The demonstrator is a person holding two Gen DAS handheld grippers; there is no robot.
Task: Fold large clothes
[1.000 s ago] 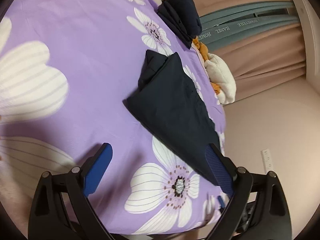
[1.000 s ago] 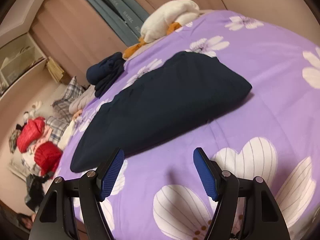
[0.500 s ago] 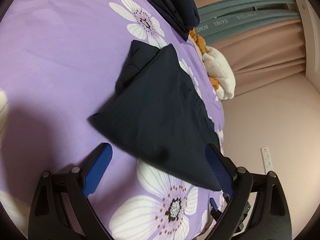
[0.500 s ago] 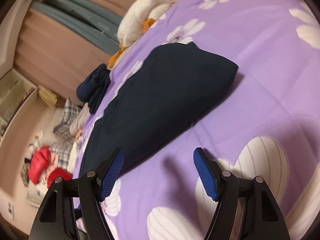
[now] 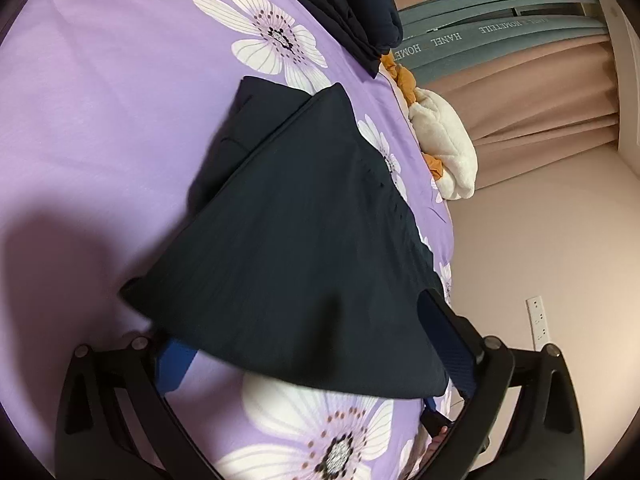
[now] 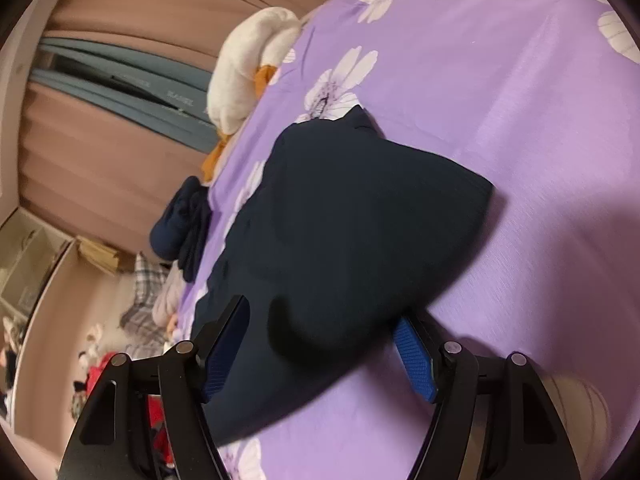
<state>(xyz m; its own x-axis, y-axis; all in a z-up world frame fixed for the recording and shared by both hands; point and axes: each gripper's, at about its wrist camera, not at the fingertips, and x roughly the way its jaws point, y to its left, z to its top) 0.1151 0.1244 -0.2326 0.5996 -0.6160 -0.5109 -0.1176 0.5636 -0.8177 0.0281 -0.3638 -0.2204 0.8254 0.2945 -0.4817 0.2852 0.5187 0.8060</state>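
Observation:
A folded dark navy garment lies on the purple flowered bedspread. In the left wrist view my left gripper is open, its blue pads on either side of the garment's near edge, which lies over the left pad. In the right wrist view the same garment fills the middle, and my right gripper is open with its near edge between the two blue pads.
A second folded navy pile sits at the bed's far edge, next to a white and orange plush toy. Curtains hang behind. Clothes lie on the floor beside the bed.
Both grippers have moved forward to the garment, so its near edge now lies between each pair of open fingers.

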